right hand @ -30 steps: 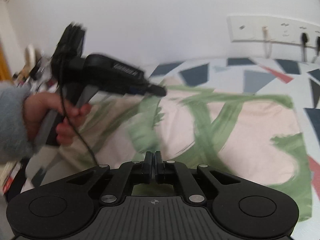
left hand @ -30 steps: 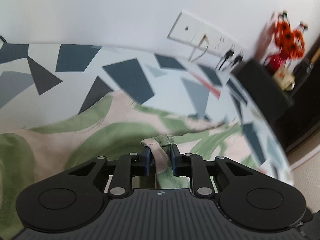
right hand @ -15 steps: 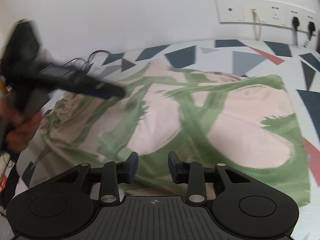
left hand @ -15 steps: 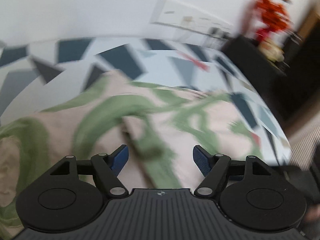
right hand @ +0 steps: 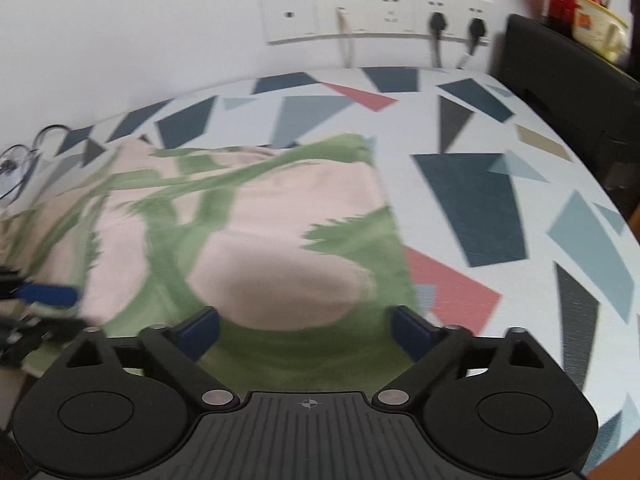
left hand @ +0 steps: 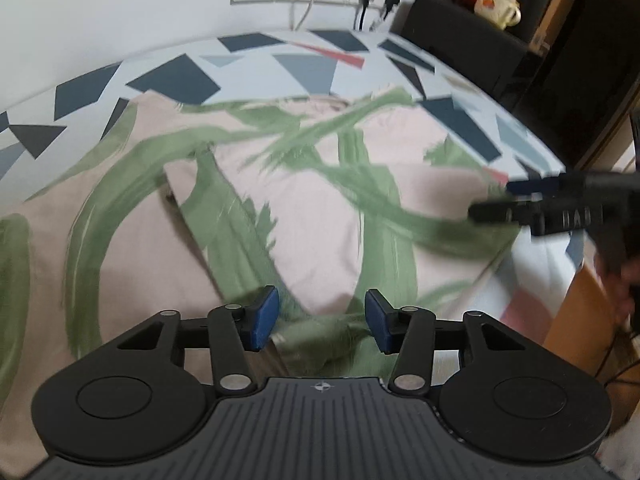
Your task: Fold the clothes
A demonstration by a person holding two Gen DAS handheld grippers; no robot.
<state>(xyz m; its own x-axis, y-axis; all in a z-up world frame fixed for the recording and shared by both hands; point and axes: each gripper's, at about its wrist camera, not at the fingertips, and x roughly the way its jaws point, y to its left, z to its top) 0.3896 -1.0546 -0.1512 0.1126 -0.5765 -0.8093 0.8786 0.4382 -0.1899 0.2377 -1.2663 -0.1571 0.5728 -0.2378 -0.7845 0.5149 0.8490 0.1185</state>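
Note:
A pink garment with green brush-stroke print (left hand: 304, 216) lies folded over on the patterned tablecloth (left hand: 176, 76). In the right wrist view the garment (right hand: 256, 216) fills the left and middle. My left gripper (left hand: 320, 322) is open and empty, just above the garment's near folded edge. My right gripper (right hand: 306, 332) is wide open and empty over the garment's near right corner. The right gripper also shows blurred at the right of the left wrist view (left hand: 560, 208). The left gripper's blue fingers (right hand: 48, 294) show at the left edge of the right wrist view.
A white wall socket strip (right hand: 376, 10) with plugs runs along the wall behind the table. A black box (left hand: 460, 36) with a cup (left hand: 496, 4) and red flowers stands at the far right. Cables (right hand: 24, 156) lie at the far left. The table's right edge (left hand: 576, 264) drops off.
Both grippers were shut on the garment a second ago; both have let go and opened. The folded cloth now lies flat, and both grippers have drawn back toward the near edge.

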